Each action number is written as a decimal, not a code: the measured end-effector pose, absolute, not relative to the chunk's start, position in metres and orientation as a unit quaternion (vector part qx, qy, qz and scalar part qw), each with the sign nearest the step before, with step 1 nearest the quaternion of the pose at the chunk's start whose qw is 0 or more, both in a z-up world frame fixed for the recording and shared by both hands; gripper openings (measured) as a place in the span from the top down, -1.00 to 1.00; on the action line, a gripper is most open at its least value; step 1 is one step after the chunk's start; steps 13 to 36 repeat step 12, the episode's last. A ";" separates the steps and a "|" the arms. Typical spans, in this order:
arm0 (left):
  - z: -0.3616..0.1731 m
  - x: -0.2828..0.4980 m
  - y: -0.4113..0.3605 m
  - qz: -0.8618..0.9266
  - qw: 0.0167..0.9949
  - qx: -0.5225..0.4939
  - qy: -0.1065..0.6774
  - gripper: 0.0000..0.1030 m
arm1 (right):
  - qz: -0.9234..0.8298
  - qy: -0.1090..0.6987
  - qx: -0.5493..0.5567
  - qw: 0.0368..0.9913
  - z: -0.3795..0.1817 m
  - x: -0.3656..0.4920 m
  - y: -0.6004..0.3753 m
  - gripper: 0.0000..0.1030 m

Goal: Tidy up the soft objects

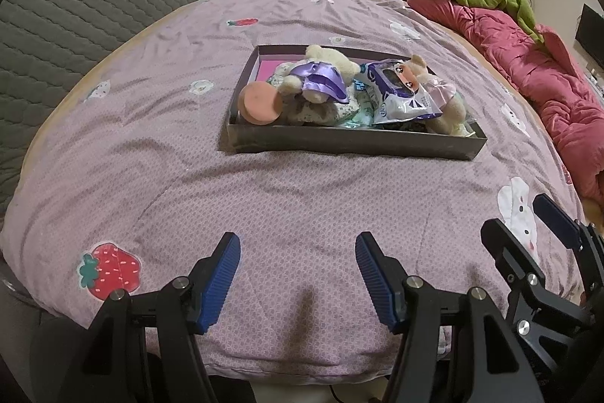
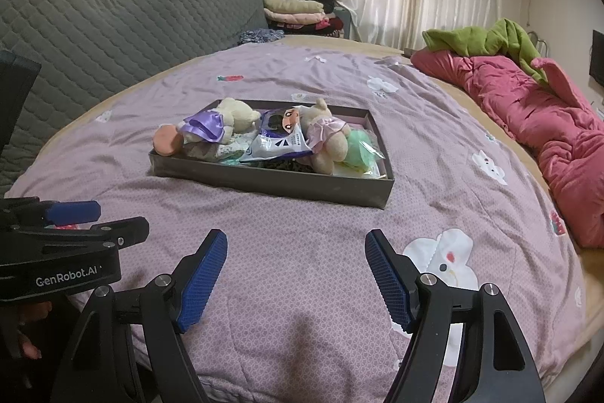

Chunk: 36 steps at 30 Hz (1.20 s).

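Through the left wrist camera my left tongs [image 1: 298,274] stand spread over bare purple quilt [image 1: 151,153] — nothing between the blue pads. The dark box [image 1: 351,140] sits at twelve o'clock, well apart from the tips, with open quilt on every side. In it lie a bear in a purple dress [image 1: 321,78], an orange disc [image 1: 260,102] against the nine o'clock wall, and a printed packet [image 1: 400,93]. The right tongs [image 1: 528,225] show at three o'clock, also spread.

Through the right wrist camera my right tongs [image 2: 296,272] are spread and empty. The box [image 2: 271,182] lies at eleven o'clock; a bear in pink [image 2: 326,135] leans in it beside a green bundle [image 2: 358,150]. A red comforter [image 2: 547,123] lines the bed's three o'clock edge — the quilt's near hem runs just below the pads.
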<state>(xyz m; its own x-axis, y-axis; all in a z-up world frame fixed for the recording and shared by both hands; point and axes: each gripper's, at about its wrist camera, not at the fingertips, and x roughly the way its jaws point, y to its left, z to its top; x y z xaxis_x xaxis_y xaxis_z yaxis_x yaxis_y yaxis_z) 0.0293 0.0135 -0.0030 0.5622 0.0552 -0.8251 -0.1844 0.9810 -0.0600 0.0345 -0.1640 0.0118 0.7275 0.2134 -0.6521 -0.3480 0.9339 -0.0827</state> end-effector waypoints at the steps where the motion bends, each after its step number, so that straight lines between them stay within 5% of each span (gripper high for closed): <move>1: -0.004 0.030 0.014 0.068 0.880 -0.070 0.464 -0.22 | 0.152 0.337 -0.099 0.924 0.012 0.034 -0.164 -0.49; 36: -0.015 0.033 0.016 0.074 0.874 -0.066 0.475 -0.22 | 0.147 0.345 -0.092 0.922 0.005 0.041 -0.170 -0.49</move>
